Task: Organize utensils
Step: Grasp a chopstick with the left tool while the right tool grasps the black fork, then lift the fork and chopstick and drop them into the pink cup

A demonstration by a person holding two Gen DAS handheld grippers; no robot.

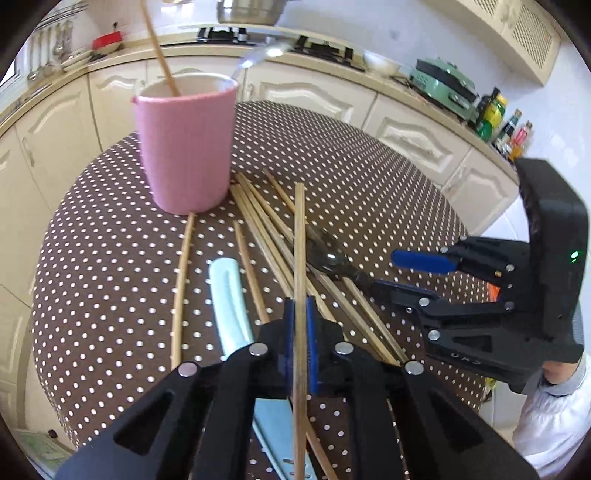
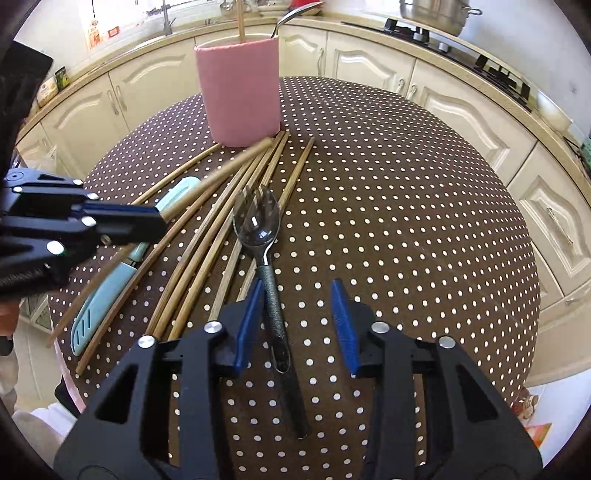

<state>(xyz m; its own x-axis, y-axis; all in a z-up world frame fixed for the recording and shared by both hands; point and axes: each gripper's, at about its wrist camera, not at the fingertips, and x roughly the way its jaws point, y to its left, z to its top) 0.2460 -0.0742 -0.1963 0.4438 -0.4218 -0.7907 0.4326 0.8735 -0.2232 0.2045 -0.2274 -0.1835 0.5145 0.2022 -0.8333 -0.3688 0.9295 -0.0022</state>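
Note:
A pink cup [image 1: 186, 147] [image 2: 240, 92] stands on the round dotted table [image 1: 369, 166] with one chopstick [image 1: 159, 48] and a metal spoon [image 1: 258, 55] in it. Several bamboo chopsticks [image 2: 207, 236] lie loose in front of it, beside a light-blue sheathed knife [image 1: 229, 295] [image 2: 110, 280]. My left gripper [image 1: 300, 314] [image 2: 159, 221] is shut on one chopstick [image 1: 300, 240] [image 2: 221, 177]. A clear spork with a dark handle [image 2: 275, 317] [image 1: 330, 258] lies between my right gripper's [image 2: 297, 325] [image 1: 388, 271] blue pads. The left pad is at the handle and the right pad stands apart.
Cream cabinets [image 2: 461, 110] and a counter ring the table, with a stove and steel pot [image 2: 432, 11], a green appliance [image 1: 443, 81] and bottles [image 1: 495, 114]. A white sleeve [image 1: 554, 424] shows at the table's right edge. The table's right half [image 2: 406, 221] holds no utensils.

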